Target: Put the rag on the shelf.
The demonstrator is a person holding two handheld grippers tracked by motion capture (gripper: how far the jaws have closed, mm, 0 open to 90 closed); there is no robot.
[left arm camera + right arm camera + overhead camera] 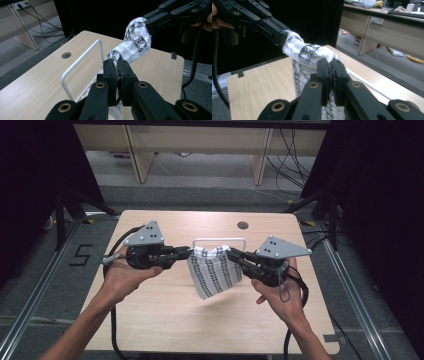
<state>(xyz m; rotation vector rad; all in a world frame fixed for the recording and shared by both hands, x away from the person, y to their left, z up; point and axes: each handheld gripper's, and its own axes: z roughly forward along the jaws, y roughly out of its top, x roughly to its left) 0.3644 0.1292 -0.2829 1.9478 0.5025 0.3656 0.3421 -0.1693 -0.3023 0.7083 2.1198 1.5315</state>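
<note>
1. Left claw point(186, 252): closed tight on the top left corner of the cloth point(215, 272), out over the middle of the bench point(165, 315).
2. Right claw point(234, 254): closed tight on the top right corner of the same cloth.
3. Cloth: white with dark stripes and checks, up in the air between the two claws, hanging down loose, top edge bunched and sagging a little in the middle.
4. Bottom corner of the cloth: low over the bench top; touching the wood or not, cannot tell.
5. Small white wire rack point(219, 240): standing on the bench just behind the cloth, thin frame upright.
6. Left hand point(122, 272) wrapped around the left claw's handle, arm coming in from the bottom left.
7. Right hand point(277, 292) under the right claw's handle, arm coming in from the bottom right.
8. Grey three-cornered plate on top of each claw, black cable trailing down from each.
9. Left gripper view: black jaws pressed together on a twist of cloth point(136, 43), white rack point(82, 58) just to the side, other claw gripping the far end of the cloth up at the top right.
10. Right gripper view: jaws pressed together on the cloth point(308, 53), other claw holding the far end at the top left, pale bench point(262, 82) below.
11. Small round hole point(243, 225) near the far edge of the bench.
12. Grey floor around the bench, wooden desk legs and loose wires farther back.
</note>
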